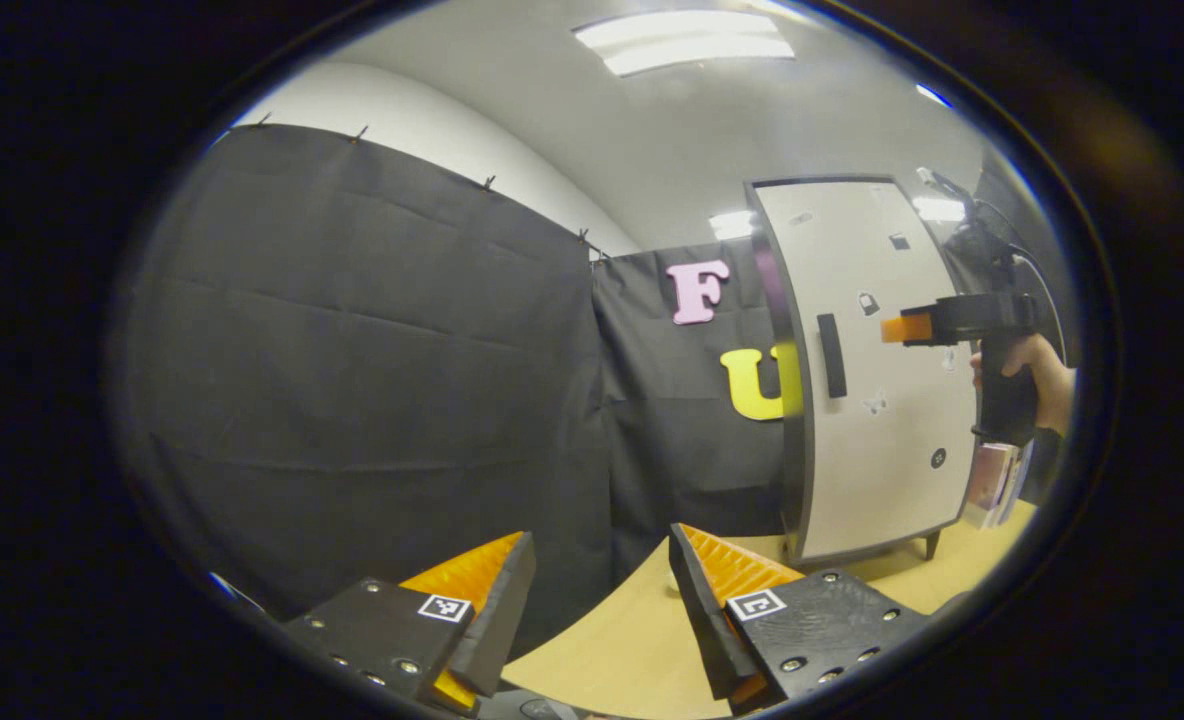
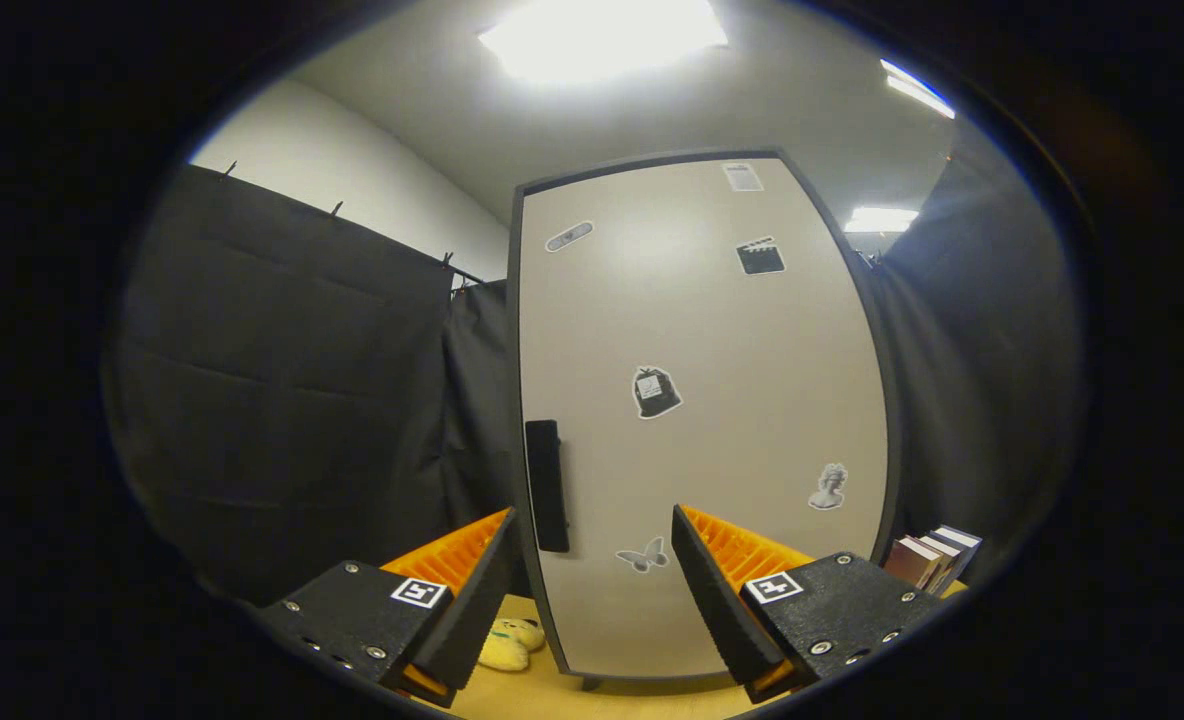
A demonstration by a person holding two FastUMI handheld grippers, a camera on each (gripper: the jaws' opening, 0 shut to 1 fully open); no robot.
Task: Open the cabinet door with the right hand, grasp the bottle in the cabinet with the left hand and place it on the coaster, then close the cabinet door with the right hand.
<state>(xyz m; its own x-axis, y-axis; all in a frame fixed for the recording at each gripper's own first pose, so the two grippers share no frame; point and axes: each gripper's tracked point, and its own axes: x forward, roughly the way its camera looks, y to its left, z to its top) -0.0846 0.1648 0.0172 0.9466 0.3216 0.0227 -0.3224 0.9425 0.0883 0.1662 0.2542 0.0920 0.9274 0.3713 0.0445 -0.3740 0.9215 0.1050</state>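
The pale cabinet [image 2: 712,400] stands on short legs with its door shut; a dark vertical handle [image 2: 547,485] runs along the door's left edge. My right gripper [image 2: 592,513] is open just in front of the door, the handle lying between its fingers but farther off. In the left gripper view the cabinet [image 1: 882,400] is at the right with its handle [image 1: 831,355], and the right gripper [image 1: 902,328], held by a hand [image 1: 1037,385], points at the door from the right. My left gripper [image 1: 600,537] is open and holds nothing, low over the wooden table [image 1: 632,640].
Several books [image 2: 927,555] stand to the right of the cabinet, also seen as books [image 1: 992,485] under the hand. A yellow soft toy [image 2: 507,640] lies on the table by the cabinet's front left leg. Black cloth walls close in the left and back.
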